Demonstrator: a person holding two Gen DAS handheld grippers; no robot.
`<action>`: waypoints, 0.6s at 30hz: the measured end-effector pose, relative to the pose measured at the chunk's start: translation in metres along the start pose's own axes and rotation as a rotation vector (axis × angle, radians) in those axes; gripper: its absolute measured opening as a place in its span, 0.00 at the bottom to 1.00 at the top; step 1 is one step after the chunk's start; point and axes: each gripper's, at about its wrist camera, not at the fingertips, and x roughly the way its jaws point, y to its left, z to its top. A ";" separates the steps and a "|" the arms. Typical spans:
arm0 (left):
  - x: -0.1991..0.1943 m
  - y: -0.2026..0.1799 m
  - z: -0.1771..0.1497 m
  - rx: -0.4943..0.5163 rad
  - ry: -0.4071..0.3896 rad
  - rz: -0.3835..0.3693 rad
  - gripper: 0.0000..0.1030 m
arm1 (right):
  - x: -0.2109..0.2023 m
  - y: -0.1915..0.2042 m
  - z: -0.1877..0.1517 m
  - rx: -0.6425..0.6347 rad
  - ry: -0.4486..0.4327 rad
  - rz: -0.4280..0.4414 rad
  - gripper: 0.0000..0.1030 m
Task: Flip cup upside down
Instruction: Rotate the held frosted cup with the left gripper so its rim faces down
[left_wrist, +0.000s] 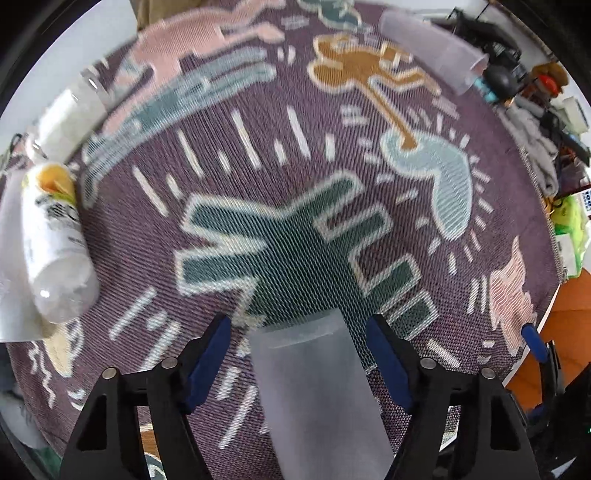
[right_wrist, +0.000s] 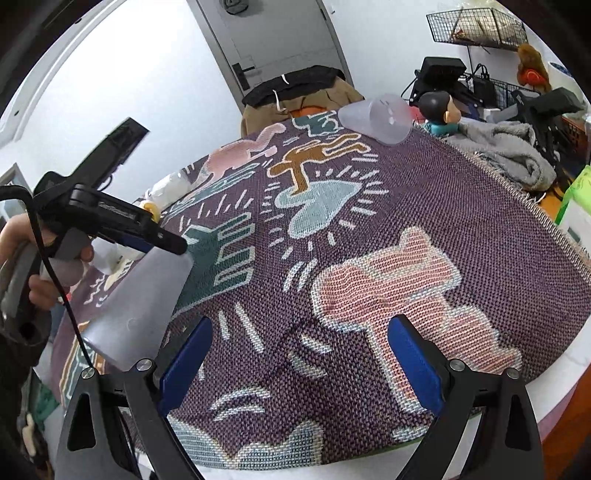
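Observation:
A frosted translucent cup sits between the blue-padded fingers of my left gripper, narrow closed end pointing away over the patterned cloth. The pads stand a little off its sides, so the jaws look open around it. In the right wrist view the same cup hangs tilted under the left gripper, above the cloth at the left. My right gripper is open and empty over the pink figure on the cloth.
A second frosted cup lies on its side at the cloth's far edge, also in the right wrist view. White bottles lie at the left edge. A grey towel, a figurine and clutter stand beyond the cloth on the right.

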 end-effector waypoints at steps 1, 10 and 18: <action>0.006 -0.001 0.001 0.000 0.019 0.004 0.64 | 0.001 0.000 0.000 0.002 0.004 0.003 0.93; -0.035 -0.011 -0.004 0.024 -0.146 0.024 0.58 | -0.001 0.002 0.000 -0.009 0.002 0.003 0.93; -0.094 -0.024 -0.026 0.069 -0.397 0.108 0.57 | -0.007 0.007 0.000 -0.032 -0.019 -0.011 0.93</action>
